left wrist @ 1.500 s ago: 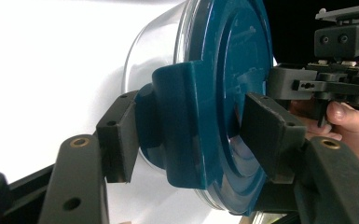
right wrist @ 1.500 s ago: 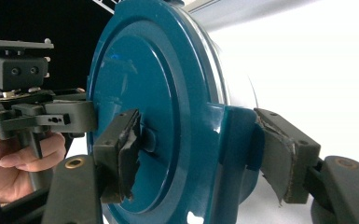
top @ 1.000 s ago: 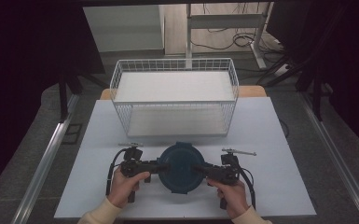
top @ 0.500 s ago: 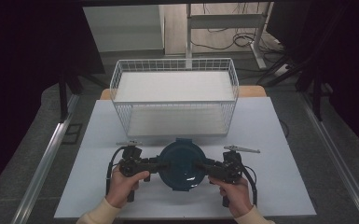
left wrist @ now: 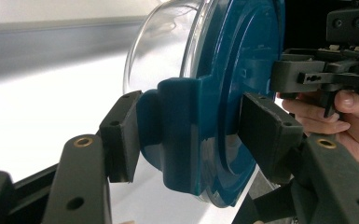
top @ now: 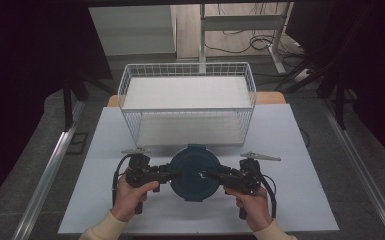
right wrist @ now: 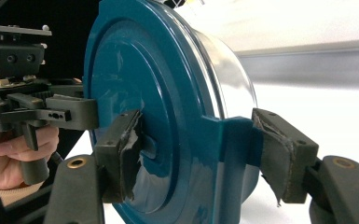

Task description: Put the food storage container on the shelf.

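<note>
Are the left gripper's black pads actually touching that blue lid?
Touching. In the left gripper view, the left gripper has one pad pressed against the blue lid's side tab and the other against its flat top.

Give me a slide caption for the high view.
Both tools, left and right, grip a blue-lidded container before a wire basket.

light: bright table (top: 290,200), dark surround | glare: blue lid (right wrist: 140,93) (glossy) | blur: soft backgrounds

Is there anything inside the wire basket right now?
No: in the high view the white wire basket behind the blue-lidded container holds nothing, its white bottom bare from wall to wall.
</note>
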A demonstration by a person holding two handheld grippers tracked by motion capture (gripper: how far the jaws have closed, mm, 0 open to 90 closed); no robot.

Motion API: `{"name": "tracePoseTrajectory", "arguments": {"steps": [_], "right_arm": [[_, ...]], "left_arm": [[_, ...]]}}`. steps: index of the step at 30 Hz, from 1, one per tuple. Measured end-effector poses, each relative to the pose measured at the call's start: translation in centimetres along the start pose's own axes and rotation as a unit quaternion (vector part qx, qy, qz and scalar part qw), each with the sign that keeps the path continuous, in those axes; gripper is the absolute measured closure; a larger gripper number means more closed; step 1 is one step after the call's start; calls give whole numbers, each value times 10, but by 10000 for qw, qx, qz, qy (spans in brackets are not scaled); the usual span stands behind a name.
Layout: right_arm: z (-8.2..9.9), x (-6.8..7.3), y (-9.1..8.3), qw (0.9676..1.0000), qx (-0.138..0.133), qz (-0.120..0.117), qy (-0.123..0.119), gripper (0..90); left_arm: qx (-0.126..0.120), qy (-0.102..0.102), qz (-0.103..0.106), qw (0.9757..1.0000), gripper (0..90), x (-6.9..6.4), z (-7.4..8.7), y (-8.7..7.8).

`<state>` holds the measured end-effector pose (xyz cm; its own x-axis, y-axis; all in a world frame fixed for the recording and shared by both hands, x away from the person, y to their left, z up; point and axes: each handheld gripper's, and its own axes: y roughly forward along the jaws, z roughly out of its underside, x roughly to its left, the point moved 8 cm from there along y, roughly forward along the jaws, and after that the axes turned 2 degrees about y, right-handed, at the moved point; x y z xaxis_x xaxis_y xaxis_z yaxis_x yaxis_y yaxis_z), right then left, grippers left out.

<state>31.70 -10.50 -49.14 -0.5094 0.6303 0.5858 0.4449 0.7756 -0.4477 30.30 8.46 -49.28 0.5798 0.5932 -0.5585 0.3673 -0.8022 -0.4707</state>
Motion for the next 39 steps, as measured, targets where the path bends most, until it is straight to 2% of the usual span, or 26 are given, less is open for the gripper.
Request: {"name": "tracePoseTrajectory", "arguments": {"steps": [10,16,23,39], "right_arm": [[-16,3,-1,9999,-47,26,-160,352],[-30,7,-2,9995,-103,37,-299,352],[-45,13,-8,9991,-185,41,-372,352],[-68,20,-15,9985,-286,39,-472,353]], "left_arm": [[-46,71,-10,10000,412,0,-13,-1],[-149,155,-12,9998,411,-2,-27,-5],[-255,233,20,9994,412,-8,-42,-9],[-305,407,0,9987,412,-15,-66,-15]]}}
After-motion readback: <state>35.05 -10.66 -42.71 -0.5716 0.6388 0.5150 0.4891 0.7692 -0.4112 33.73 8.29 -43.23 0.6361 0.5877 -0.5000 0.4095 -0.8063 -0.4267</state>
